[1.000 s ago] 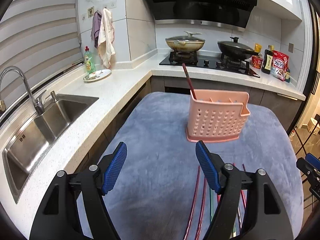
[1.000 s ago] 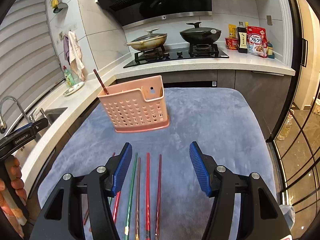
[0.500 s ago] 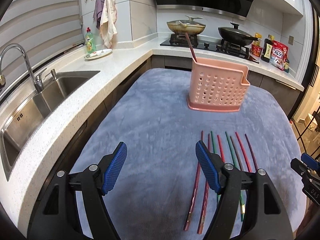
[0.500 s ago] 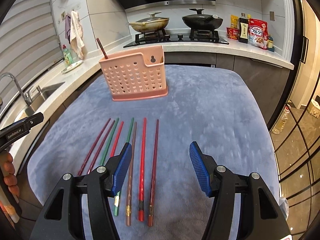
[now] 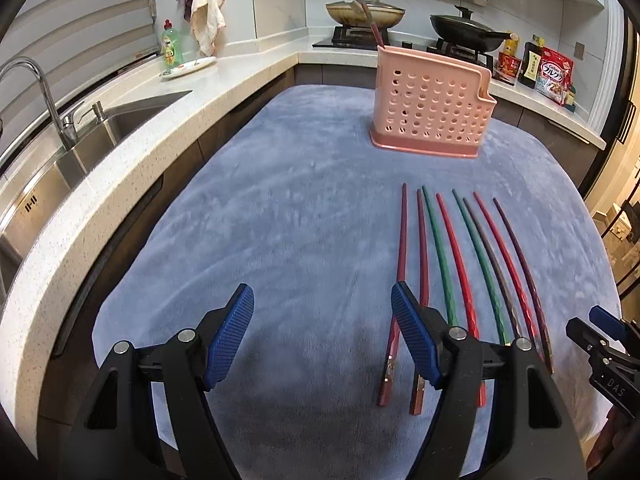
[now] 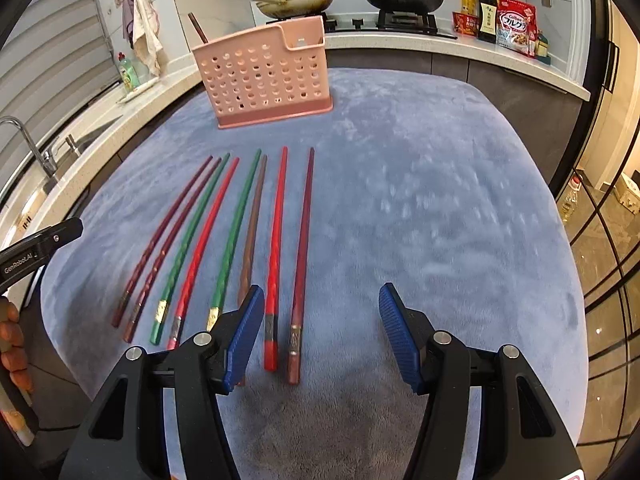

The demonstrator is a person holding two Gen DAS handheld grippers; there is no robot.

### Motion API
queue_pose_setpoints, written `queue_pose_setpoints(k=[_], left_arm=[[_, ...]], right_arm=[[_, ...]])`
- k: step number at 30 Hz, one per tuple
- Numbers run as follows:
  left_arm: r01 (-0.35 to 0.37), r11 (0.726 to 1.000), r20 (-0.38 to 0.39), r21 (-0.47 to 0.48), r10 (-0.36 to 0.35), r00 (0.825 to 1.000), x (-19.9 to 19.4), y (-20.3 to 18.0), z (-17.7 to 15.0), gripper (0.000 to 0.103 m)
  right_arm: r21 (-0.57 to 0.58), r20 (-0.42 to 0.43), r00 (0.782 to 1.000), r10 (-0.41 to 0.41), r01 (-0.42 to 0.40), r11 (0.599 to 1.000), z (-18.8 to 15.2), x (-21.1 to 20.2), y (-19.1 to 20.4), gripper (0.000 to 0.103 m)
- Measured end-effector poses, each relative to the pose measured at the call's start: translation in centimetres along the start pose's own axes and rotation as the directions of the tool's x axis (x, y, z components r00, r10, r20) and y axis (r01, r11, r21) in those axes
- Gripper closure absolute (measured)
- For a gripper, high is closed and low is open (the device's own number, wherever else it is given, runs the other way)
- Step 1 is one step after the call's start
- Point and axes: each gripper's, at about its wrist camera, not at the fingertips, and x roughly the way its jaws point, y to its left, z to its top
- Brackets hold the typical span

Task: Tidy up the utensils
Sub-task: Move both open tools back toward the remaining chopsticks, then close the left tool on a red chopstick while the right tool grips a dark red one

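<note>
Dropped lower and tipped further down since a second ago, so that the whole fan of chopsticks [image 6: 240,240] now shows where only the near ends did. Both pairs of jaws standing wide, nothing between the pads. Right gripper [image 6: 320,332] hovering over the thick handle ends of the two rightmost sticks, the bright red chopstick [image 6: 276,256] and the dark red chopstick [image 6: 302,256], both lying inside its gap toward the left finger. Left gripper [image 5: 322,334] poised over bare grey cloth [image 5: 280,220], with the leftmost stick just at its right finger and the rest off to the right. Eight sticks in all, side by side on the cloth, long axes running away from the fingers, tips toward the pink perforated holder [image 6: 264,76] standing upright further back with one dark stick already leaning out of it. Right hand judged the nearer and better placed for a first pick; a grasp across the handle end likely needing only a further descent. Both grippers pitched steeply downward, fingers level left to right.
</note>
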Motion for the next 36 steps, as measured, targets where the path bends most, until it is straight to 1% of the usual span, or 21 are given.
queue_pose_setpoints(k=[5,8,14,16,19,25,36], left_arm=[[0.005,1.0,-0.02,0.003,-0.005,1.0,0.2,-0.1,-0.9,0.035],[0.008,1.0,-0.032,0.007,-0.007,0.999,0.4,-0.3,-1.4,0.035],[0.015,1.0,-0.057,0.013,-0.014,0.998,1.0,-0.6,-2.2,0.035],[0.018,1.0,-0.062,0.016,-0.017,0.998,1.1,-0.6,-2.4,0.035],[0.023,1.0,-0.072,0.017,-0.022,0.997,1.3,-0.6,-2.6,0.035],[0.036,0.999,-0.091,0.009,-0.035,0.995,1.6,-0.7,-2.9,0.035],[0.053,0.999,-0.12,0.01,-0.052,0.991,2.3,-1.0,-3.6,0.035]], right_arm=[[0.006,-0.021,1.0,-0.006,0.006,1.0,-0.7,0.8,-0.1,0.045],[-0.002,-0.024,1.0,-0.008,0.008,1.0,-0.9,1.0,0.0,0.047],[-0.014,-0.041,0.999,-0.005,0.004,1.0,-1.1,1.6,0.3,0.06],[-0.016,-0.05,0.999,-0.001,0.0,1.0,-1.1,1.8,0.3,0.068],[-0.023,-0.062,0.998,0.003,-0.004,1.0,-1.3,2.1,0.4,0.077],[-0.037,-0.07,0.997,0.012,-0.014,0.999,-1.5,2.4,0.9,0.08],[-0.049,-0.08,0.997,0.016,-0.019,0.999,-2.0,2.9,1.2,0.084]])
